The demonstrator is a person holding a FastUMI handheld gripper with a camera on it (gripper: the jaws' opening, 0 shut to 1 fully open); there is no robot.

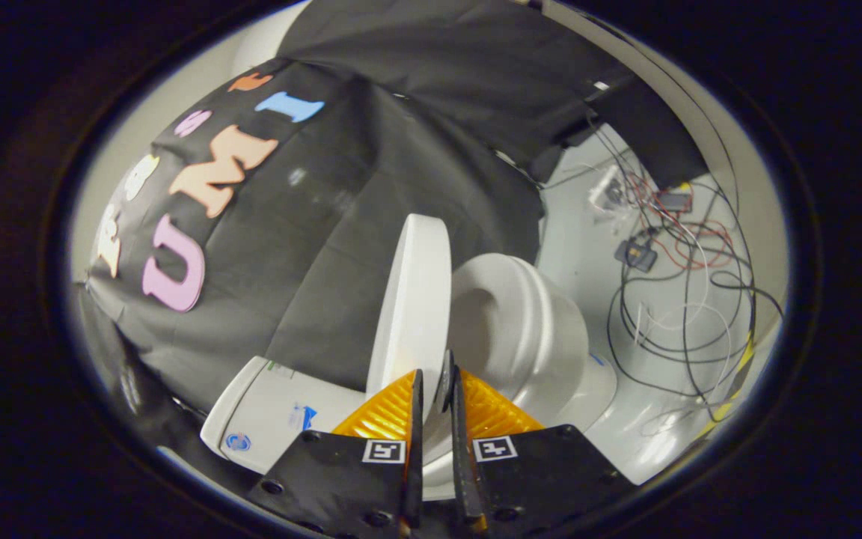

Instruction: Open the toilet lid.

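Note:
The white toilet lid (412,299) stands raised, seen edge-on, rising ahead from between my fingers. My gripper (435,382) is shut on the lid's rim, one finger on each face. Beside the lid lies the white toilet bowl (521,329) with its seat, uncovered. On the lid's other side sits the white tank (266,419), carrying small stickers.
Black cloth hangs behind the toilet as the booth's wall. Beyond the bowl, on the white floor (588,209), lies a tangle of black, red and white cables (685,299) with small electronic boxes (637,254).

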